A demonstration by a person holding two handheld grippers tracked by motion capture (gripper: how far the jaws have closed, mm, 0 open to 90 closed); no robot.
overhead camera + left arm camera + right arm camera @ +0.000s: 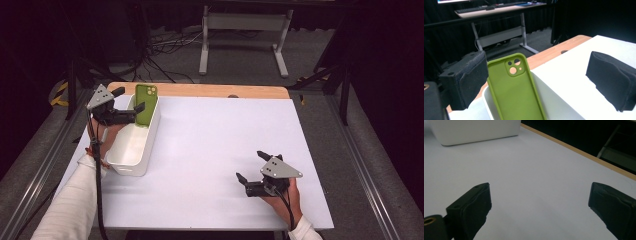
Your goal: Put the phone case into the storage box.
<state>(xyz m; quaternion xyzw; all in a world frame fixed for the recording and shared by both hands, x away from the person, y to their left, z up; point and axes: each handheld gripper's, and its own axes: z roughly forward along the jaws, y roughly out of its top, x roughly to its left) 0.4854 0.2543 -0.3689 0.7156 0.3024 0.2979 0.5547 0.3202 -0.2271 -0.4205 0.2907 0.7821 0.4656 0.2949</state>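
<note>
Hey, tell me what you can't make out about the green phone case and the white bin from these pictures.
- Green phone case: lower end cut off by the bottom edge in the left gripper view; in the high view it sinks behind the bin wall.
- White bin: floor at its far end hidden by the case, high view.

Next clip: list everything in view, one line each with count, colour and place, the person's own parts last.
phone case: 1, green, standing tilted inside the far end of the bin, leaning on its wall
bin: 1, white, rectangular, on the left part of the table
table: 1, white top with a wooden far edge
desk frame: 1, grey-white, on the floor beyond the table
cables: several, dark, on the floor behind the table
left claw: 1, black, open, jaws on either side of the phone case without touching it
right claw: 1, black, open, nothing between its jaws, over the near right of the table
sleeves: 2, white, at the bottom edge
</note>
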